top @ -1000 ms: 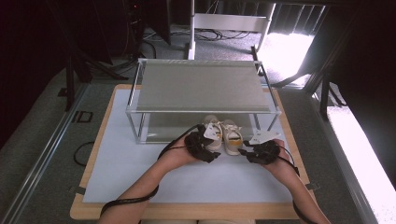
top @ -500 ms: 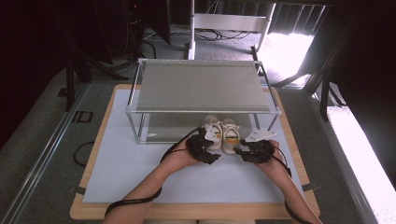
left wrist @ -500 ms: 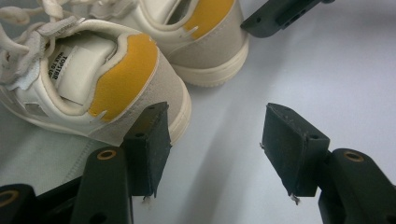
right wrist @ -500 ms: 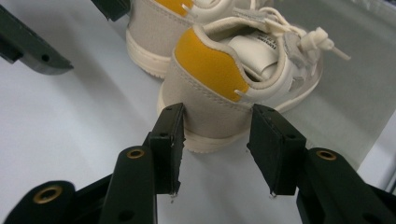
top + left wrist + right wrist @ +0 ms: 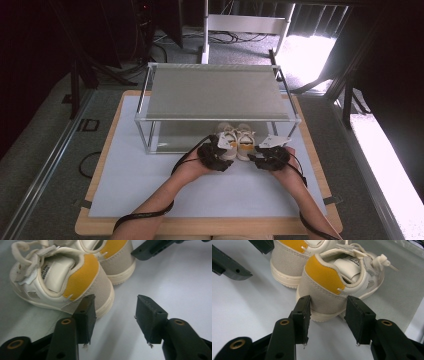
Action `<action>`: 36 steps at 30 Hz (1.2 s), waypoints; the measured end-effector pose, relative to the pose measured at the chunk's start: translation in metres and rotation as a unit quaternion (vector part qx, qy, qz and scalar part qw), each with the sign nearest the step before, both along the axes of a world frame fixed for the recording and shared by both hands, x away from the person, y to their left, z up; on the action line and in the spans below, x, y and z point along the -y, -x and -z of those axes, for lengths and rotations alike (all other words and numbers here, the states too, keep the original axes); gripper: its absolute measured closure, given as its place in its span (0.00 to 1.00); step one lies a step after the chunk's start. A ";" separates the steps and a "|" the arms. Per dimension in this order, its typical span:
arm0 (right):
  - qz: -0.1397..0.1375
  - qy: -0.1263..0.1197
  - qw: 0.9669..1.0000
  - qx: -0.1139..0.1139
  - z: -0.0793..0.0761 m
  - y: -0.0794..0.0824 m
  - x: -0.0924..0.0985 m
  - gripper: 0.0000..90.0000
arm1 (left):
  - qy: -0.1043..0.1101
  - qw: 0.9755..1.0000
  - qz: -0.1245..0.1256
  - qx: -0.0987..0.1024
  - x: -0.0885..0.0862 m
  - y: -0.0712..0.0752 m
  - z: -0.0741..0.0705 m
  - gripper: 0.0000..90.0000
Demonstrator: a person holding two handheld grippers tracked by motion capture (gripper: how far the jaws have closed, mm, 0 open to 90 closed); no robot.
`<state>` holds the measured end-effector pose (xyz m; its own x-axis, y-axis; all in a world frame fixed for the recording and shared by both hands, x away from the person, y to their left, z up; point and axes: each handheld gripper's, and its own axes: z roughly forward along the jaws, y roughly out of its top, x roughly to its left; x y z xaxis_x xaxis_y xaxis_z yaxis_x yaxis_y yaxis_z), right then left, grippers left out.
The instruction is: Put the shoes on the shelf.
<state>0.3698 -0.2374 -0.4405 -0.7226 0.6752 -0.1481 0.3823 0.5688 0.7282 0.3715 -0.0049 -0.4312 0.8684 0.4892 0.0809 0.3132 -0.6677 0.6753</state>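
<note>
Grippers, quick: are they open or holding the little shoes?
Left gripper: open, just been closing, beside the left shoe, holding nothing.
Right gripper: open around the right shoe heel, no grip yet.

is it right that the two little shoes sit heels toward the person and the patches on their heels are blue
Not quite. The two shoes do sit heels toward the person, but the heel patches are orange-yellow, not blue. The right gripper view shows this, and so does the left gripper view.

Shoe heel (image 5: 325, 298) between jaws (untouched)
</note>
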 end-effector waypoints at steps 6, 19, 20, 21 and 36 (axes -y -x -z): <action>0.007 0.002 1.000 0.005 0.001 -0.003 -0.003 0.61 | -0.002 1.000 -0.006 0.006 0.000 -0.004 0.001 0.55; 0.028 0.003 1.000 0.013 0.004 -0.015 -0.011 0.60 | -0.006 1.000 -0.008 0.017 -0.002 -0.020 0.004 0.55; 0.031 0.004 0.999 0.012 0.004 -0.016 -0.011 0.60 | -0.006 1.000 -0.009 0.016 -0.002 -0.021 0.005 0.55; 0.035 0.003 0.999 0.011 0.005 -0.018 -0.012 0.59 | -0.005 1.000 -0.011 0.015 -0.002 -0.023 0.005 0.55; 0.057 0.001 0.998 0.002 0.009 -0.035 -0.016 0.58 | 0.000 1.000 -0.027 0.002 0.001 -0.041 0.010 0.55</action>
<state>0.4045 -0.2217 -0.4496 -0.6398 0.7531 -0.1531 0.4421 0.5236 0.7283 0.4123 -0.0061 -0.4409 0.8402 0.5358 0.0843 0.3466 -0.6499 0.6763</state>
